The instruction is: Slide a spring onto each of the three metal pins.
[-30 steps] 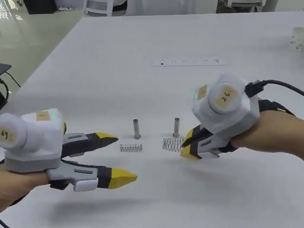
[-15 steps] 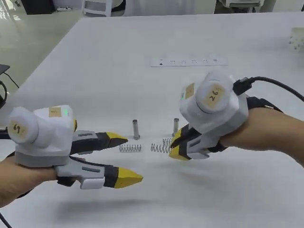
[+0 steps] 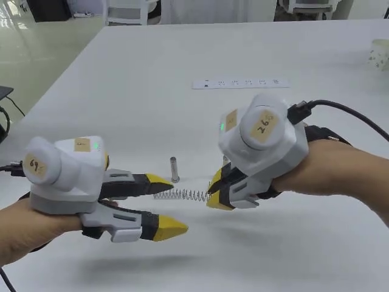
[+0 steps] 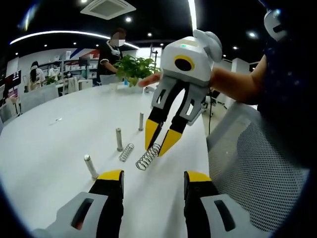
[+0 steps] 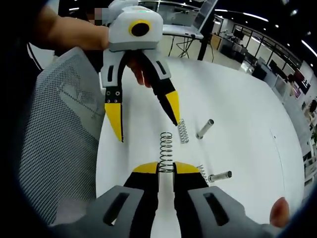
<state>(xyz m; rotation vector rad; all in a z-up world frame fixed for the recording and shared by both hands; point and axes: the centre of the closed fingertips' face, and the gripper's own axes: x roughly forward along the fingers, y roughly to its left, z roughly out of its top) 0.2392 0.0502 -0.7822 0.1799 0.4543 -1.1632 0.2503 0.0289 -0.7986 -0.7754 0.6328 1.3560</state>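
The right gripper [image 3: 214, 196] grasps one end of a spring [image 3: 185, 194]; the left gripper [image 3: 177, 205], just left of it, hangs released.

Head view overhead, gripper views opposed, sharing spring [image 4: 147, 156]

An open-plan office — a long white bench [image 3: 182, 55] with a power strip [image 3: 240, 83] on it; beyond the bench a potted plant [image 4: 136, 67] and people [image 4: 106, 62]; beside it a mesh chair [image 4: 247, 163]; above it a ceiling air-conditioner [image 4: 108, 7] and strip lights [image 4: 192, 12].
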